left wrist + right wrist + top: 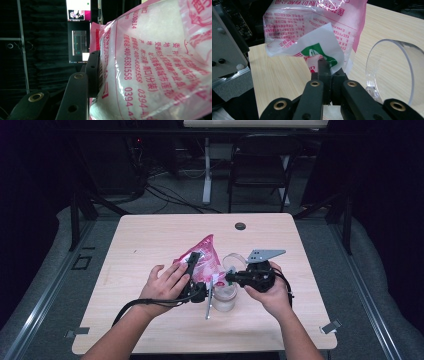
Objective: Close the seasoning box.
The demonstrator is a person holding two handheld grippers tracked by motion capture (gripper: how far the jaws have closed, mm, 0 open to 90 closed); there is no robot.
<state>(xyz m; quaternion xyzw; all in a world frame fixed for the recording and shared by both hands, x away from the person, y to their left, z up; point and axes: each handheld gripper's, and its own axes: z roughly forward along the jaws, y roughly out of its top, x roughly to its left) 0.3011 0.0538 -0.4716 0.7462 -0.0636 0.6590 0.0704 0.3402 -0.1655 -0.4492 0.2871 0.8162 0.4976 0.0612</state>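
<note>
The pink bag [205, 257] of white grains is in the air above the middle of the table [150, 232], tilted, with its pointed corner up and away from me and its lower end just over a clear jar [225, 295]. My left gripper [192, 270] has the bag clamped between its jaws; in the left gripper view one black jaw presses flat against the printed side of the bag [155, 65], beside the barcode, and the plastic bulges out past it. My right gripper [227, 277] comes in from the other side, and its jaws are pressed together on a torn white flap [322, 47] with a green mark, at the bag's lower corner. In the right gripper view the bag [312, 22] hangs above those jaws, red print upside down, wrinkled and see-through. Just to the right of the flap stands the jar's round clear lid [392, 72], hinged up on edge, and in the high view that lid [234, 260] sits between the bag and the grey plate on my right gripper. The jar stands on the table close to the near edge, touching neither hand that I can tell. Beyond the far edge of the table a dark folding chair [260, 165] stands on the floor.
</note>
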